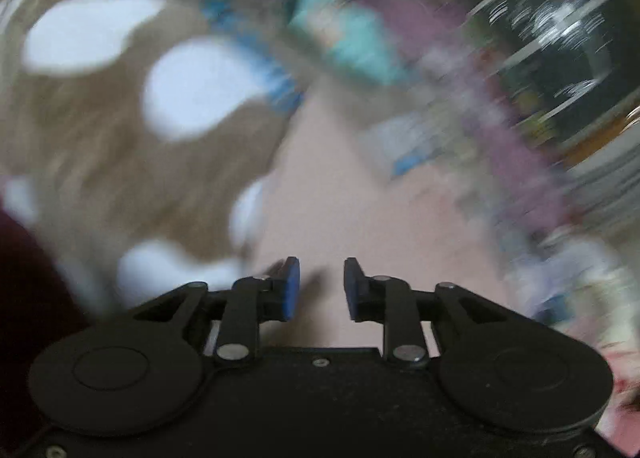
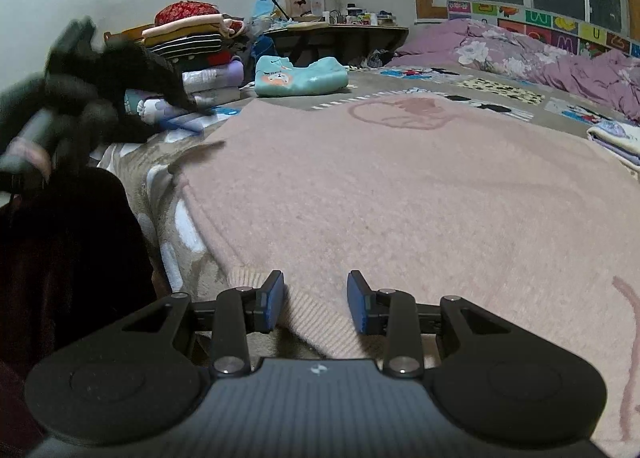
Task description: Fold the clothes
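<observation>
Pink sweater lay spread flat on the brown spotted blanket, its ribbed hem between the right gripper's parted pads, which did not press on it. In the blurred left wrist view, the left gripper hung over the pink knit with a narrow gap between its pads and nothing in it. A stack of folded clothes stood by the wall; no containers could be made out.
</observation>
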### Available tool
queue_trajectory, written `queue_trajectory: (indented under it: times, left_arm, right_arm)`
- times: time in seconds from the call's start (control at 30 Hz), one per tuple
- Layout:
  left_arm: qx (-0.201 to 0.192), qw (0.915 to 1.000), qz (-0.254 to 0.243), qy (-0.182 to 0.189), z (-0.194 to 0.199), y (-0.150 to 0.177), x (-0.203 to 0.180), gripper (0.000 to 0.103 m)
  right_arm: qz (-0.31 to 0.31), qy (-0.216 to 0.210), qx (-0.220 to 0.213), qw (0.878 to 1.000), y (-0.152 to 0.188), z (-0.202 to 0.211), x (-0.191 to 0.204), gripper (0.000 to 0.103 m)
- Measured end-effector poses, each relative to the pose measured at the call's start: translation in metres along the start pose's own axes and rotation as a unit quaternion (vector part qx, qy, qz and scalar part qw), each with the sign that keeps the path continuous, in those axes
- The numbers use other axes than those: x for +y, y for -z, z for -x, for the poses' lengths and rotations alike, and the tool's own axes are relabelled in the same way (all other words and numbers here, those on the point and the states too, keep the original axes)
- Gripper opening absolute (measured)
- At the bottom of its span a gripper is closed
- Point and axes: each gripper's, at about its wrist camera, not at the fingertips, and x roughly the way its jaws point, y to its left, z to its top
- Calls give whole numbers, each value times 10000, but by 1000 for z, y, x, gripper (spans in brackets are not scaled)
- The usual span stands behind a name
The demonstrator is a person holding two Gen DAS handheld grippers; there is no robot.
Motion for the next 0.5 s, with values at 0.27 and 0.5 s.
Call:
queue_trajectory:
  times: [0.27,0.5]
  left_arm:
    - [-177,9946,-949,391,12,18,-57,31]
    - [370,9676,-2402,683,-7,84,-121,48]
  right_arm:
    - [-829,573,-744,9921,-2,49,-33,29]
    - [-2047,1995,-484,9571,30,82,-108,29]
